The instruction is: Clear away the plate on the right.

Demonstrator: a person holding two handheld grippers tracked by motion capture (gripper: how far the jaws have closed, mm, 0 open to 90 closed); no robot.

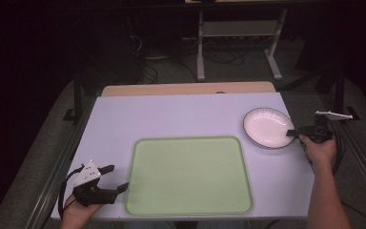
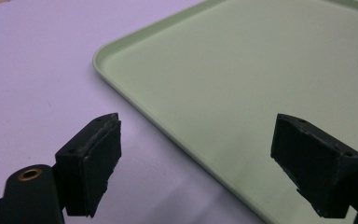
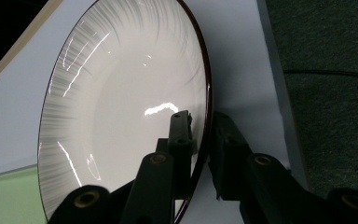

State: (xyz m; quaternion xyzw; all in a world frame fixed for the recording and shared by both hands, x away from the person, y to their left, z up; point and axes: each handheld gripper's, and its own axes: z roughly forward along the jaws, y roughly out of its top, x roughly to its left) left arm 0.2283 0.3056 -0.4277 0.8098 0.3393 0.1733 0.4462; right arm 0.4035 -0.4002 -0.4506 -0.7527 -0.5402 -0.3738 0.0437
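Observation:
A white plate (image 1: 266,127) with a dark rim lies at the right of the table. My right gripper (image 1: 293,133) is shut on its near right rim. In the right gripper view one jaw lies inside the plate (image 3: 121,107) and the other outside, with the rim pinched at my right gripper (image 3: 204,135). A pale green tray (image 1: 188,174) lies in the middle front of the table. My left gripper (image 1: 116,177) hovers open just left of the tray's front left corner. In the left gripper view the tray (image 2: 242,79) spreads beyond the wide-apart jaws of my left gripper (image 2: 214,158), which hold nothing.
The table (image 1: 171,114) is covered in white, with a wooden strip (image 1: 186,88) along its far edge. The plate sits close to the table's right edge. Metal stand legs (image 1: 238,43) and cables are on the dark floor behind.

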